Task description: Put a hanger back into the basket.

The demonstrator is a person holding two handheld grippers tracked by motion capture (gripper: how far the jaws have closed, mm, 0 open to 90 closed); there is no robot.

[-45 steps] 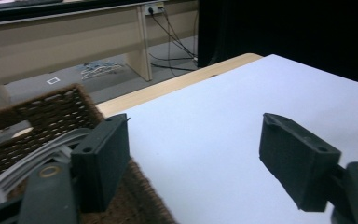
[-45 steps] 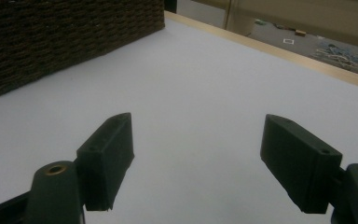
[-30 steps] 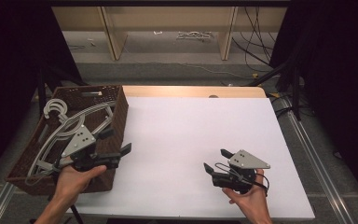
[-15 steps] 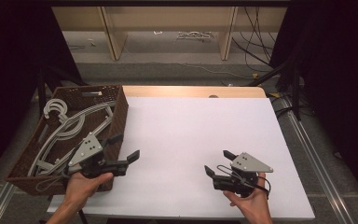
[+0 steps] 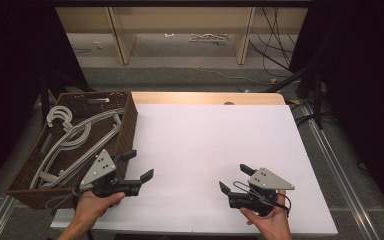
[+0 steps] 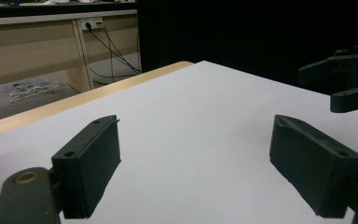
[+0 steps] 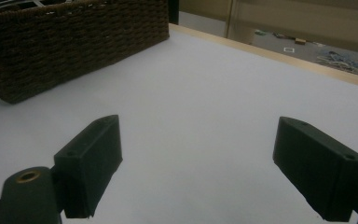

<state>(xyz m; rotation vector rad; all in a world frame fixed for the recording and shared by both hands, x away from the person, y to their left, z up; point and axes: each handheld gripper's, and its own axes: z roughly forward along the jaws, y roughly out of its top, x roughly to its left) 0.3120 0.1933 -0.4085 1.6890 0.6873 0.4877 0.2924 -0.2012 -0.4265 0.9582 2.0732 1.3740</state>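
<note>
Over on the left, wicker basket (image 5: 126, 125) w/ grey hangers (image 5: 75, 142) piled inside; both grippers' fingers wide open, holding nothing.

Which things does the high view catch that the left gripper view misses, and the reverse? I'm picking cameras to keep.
High view alone: the grey hangers lying in the wicker basket, and both hands. Left gripper view alone: a wall socket with cables behind the table. Shared: the white table, the open left tongs and the open right tongs, both holding nothing.
</note>
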